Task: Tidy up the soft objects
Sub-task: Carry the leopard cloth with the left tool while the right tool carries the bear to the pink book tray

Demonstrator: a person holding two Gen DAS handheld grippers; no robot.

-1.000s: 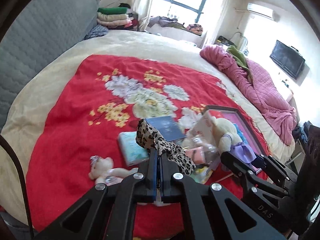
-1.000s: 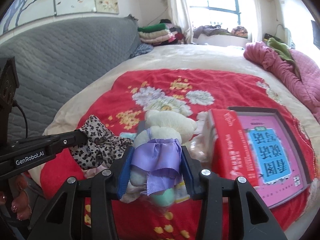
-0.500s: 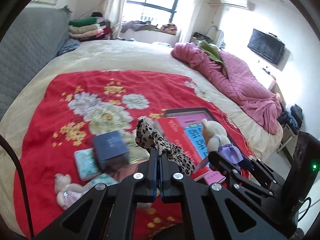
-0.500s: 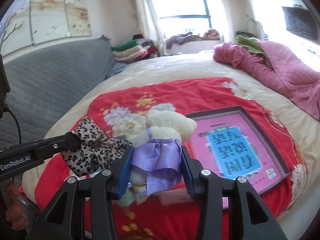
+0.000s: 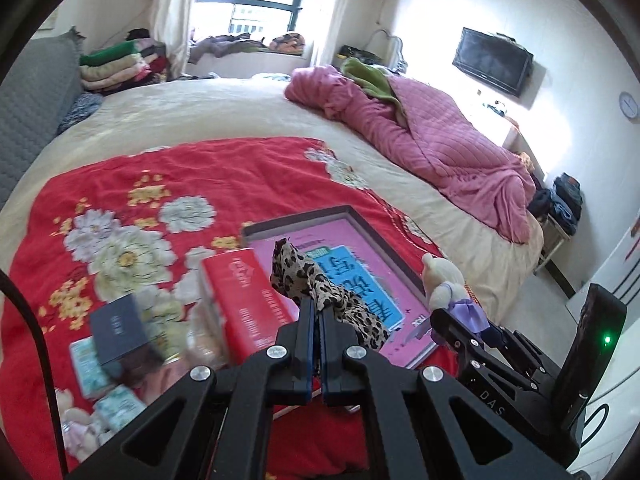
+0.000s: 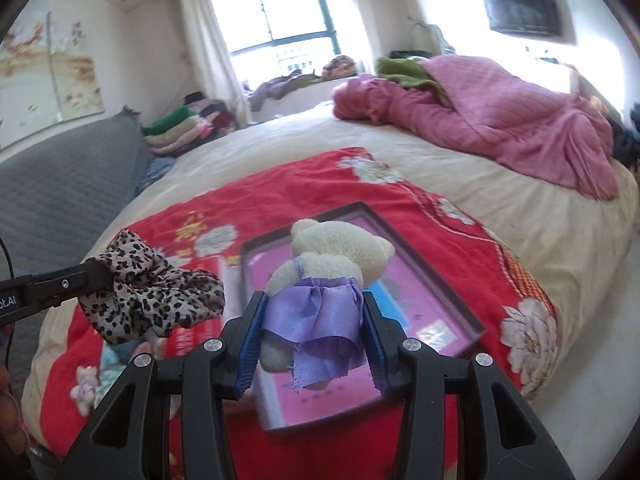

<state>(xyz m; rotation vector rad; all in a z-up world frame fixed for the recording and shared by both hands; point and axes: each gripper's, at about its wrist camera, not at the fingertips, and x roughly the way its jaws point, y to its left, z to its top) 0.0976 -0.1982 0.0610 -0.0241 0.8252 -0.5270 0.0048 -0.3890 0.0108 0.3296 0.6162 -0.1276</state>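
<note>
Both my tools carry soft, light things above the bed.
My left tool (image 5: 316, 316) is clenched on the limp leopard scrunchie (image 5: 320, 284); my right tool (image 6: 312, 336), at three o'clock, squeezes the plush bear (image 6: 332, 264) at its slippery satin skirt, over the pink box (image 6: 432, 280).

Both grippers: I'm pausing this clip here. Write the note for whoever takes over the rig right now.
Left gripper: shut on the leopard scrunchie, held in the air.
Right gripper: shut on the teddy in the purple dress, held above the dark-framed tray.
On the red blanket: a red box, a dark blue box, tissue packs and a small plush at the near left.
Done: both soft items picked up.
Left: set both down, probably in the tray; fetch the small plush.
</note>
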